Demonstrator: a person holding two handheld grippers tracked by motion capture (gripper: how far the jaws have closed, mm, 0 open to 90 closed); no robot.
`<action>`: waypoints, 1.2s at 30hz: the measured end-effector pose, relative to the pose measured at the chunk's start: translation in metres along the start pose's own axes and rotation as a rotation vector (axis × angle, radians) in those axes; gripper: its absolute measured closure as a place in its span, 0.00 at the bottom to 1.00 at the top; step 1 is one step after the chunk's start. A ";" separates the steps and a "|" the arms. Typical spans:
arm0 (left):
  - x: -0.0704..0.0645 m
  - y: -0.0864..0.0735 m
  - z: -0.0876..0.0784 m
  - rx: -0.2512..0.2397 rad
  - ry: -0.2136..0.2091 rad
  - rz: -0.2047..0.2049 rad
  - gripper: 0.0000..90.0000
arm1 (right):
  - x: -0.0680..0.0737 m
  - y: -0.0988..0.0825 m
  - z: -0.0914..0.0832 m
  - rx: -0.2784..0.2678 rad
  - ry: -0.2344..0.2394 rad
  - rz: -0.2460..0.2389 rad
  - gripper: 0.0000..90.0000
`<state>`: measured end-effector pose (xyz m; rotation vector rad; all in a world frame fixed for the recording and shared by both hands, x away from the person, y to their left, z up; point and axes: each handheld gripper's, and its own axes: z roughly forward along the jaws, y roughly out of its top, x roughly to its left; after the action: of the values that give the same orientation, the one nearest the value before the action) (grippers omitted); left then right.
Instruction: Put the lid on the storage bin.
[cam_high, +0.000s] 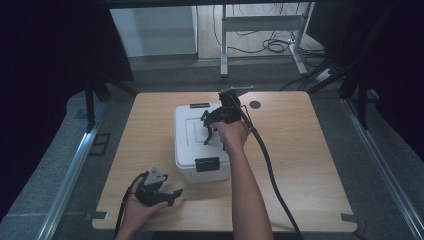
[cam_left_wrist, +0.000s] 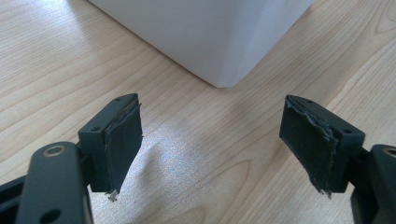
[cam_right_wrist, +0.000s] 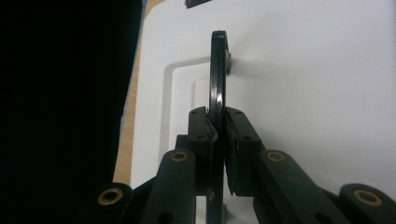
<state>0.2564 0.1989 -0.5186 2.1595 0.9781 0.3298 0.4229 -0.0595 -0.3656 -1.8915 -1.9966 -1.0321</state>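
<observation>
Between right claw (cam_right_wrist: 218, 135) pads: box handle (cam_right_wrist: 218, 70), clamped

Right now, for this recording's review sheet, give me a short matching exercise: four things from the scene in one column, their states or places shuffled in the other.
Things:
1. left hand-held gripper
2. right hand-held gripper
3. white box
4. black handle

States:
A. raised upright from the lid
B. open, nothing between its pads
C. stands mid-table, lid on
D. shut on a thin black bar

Pairs: 1-B, 2-D, 3-C, 4-A
</observation>
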 end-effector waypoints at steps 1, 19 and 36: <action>0.000 0.000 0.000 0.000 0.000 0.000 0.24 | 0.000 0.000 -0.001 0.003 0.007 -0.003 0.92; 0.000 0.000 0.000 -0.002 0.000 -0.003 0.24 | 0.010 -0.004 0.004 0.000 -0.011 -0.005 0.92; 0.000 -0.001 0.000 0.002 0.000 -0.001 0.24 | -0.006 -0.004 0.005 0.012 0.021 -0.018 0.75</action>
<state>0.2565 0.1994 -0.5193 2.1610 0.9805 0.3283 0.4213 -0.0610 -0.3746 -1.8525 -2.0079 -1.0376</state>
